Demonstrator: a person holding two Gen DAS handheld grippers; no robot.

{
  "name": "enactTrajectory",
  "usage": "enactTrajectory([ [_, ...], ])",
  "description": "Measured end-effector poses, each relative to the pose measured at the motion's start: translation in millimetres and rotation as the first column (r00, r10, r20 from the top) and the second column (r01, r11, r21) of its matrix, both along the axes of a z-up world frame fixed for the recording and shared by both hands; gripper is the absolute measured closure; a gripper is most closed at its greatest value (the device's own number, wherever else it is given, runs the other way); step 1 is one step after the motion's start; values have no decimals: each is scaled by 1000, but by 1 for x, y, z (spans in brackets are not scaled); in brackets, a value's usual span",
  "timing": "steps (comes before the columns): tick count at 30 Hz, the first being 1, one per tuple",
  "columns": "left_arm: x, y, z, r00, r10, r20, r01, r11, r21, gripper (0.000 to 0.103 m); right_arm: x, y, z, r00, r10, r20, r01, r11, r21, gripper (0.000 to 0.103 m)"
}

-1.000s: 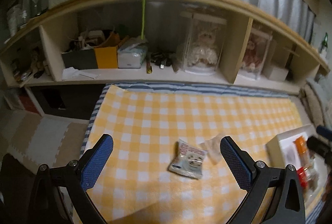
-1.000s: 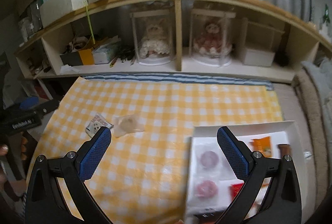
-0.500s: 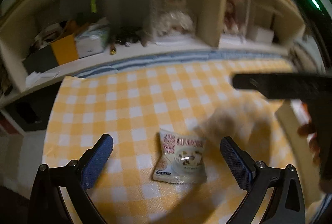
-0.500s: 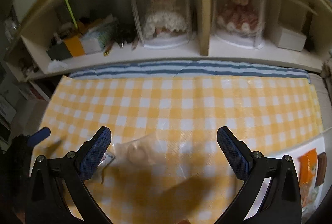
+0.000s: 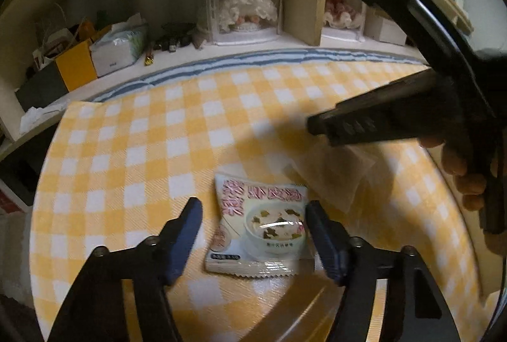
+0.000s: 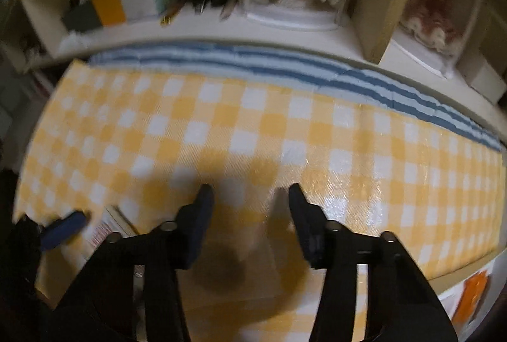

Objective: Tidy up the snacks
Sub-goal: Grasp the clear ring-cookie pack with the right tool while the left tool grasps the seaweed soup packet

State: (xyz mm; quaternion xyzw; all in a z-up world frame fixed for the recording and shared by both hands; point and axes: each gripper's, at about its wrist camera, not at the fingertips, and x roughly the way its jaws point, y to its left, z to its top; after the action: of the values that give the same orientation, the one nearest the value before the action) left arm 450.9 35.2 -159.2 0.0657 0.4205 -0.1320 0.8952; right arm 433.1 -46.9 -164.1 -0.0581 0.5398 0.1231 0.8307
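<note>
Down on the checked cloth (image 5: 177, 126), the left tongs (image 5: 253, 234) straddle a printed snack packet (image 5: 259, 231) that lies flat; their blue pads are closing, the right pad at the packet's edge and the left pad a little clear of it, so nothing is clamped yet. Just beyond the packet, toward the right, lies a clear wrapper (image 5: 336, 174) with a pale snack inside, and the right tongs (image 6: 250, 215) hang over it, a hand (image 5: 459, 171) on their handle. Seen from the right wrist, those tongs are closing too, with the blurred wrapper (image 6: 247, 234) between the pads; whether they press on it I cannot tell. The packet's corner (image 6: 107, 224) shows at the lower left there, beside a blue pad of the left tongs. A white tray (image 6: 469, 288) with orange items peeks in at the lower right. Behind the cloth runs a striped edge and a shelf (image 5: 247, 44) with two cased dolls.
</note>
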Motion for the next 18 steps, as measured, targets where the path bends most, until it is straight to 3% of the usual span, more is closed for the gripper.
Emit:
enactTrajectory([
  [4, -2, -7, -4, 1000, -4, -9, 4, 999, 49, 46, -15, -22, -7, 1000, 12, -13, -12, 1000, -8, 66],
  [13, -9, -2, 4, 998, 41, -39, -38, 998, 56, 50, -74, -60, -7, 995, 67, -76, -67, 998, 14, 66],
  [17, -11, 7, 8, 996, 77, -40, -75, 996, 45, 53, -95, -65, 10, 994, 113, -9, -112, 989, 95, 64],
  [18, -11, 10, 8, 996, 82, -42, -81, 996, 37, 54, -99, -65, 16, 992, 125, 18, -127, 985, 117, 58],
])
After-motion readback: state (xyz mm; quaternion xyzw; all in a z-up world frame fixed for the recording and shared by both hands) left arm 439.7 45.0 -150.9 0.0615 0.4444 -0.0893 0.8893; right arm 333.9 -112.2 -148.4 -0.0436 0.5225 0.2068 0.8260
